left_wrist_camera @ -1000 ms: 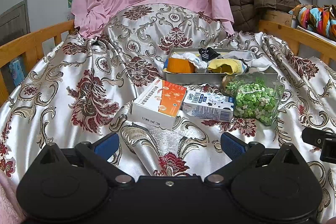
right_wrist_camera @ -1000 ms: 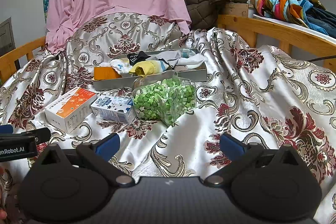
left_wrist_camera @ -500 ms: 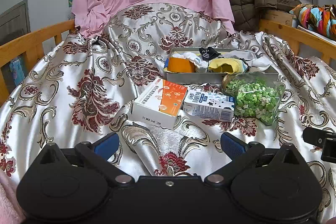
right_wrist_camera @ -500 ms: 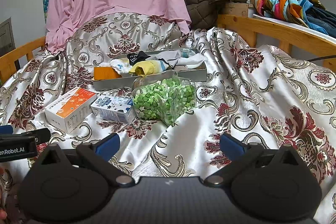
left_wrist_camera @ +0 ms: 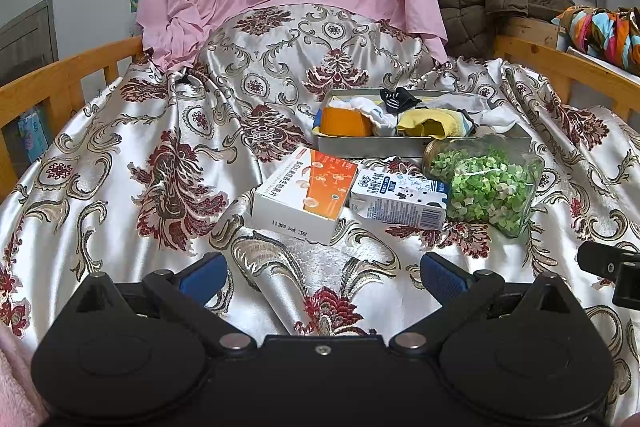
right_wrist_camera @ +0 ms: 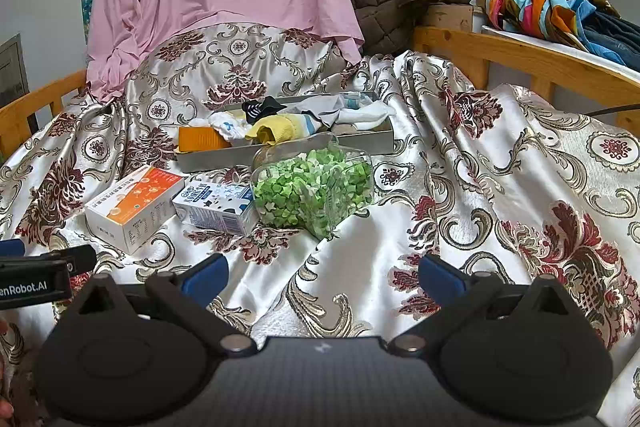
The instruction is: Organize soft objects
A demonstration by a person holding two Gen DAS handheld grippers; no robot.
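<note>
Several soft things: socks and small cloths, among them a yellow sock and a white sock, lie piled in the metal tray on the bedspread, behind the hard items.
Handling: light, limp and easy to crush, I judge; they will sag when lifted.
Where to hold: pinch a raised fold or the cuff.
Left gripper: fingers apart, holding nothing, well short of the tray.
Right gripper: fingers apart, also empty.
Obstacle: jar of green pieces stands just before the tray.

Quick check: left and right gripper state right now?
Left gripper: open, holding nothing, above the bedspread.
Right gripper: open, holding nothing.
</note>
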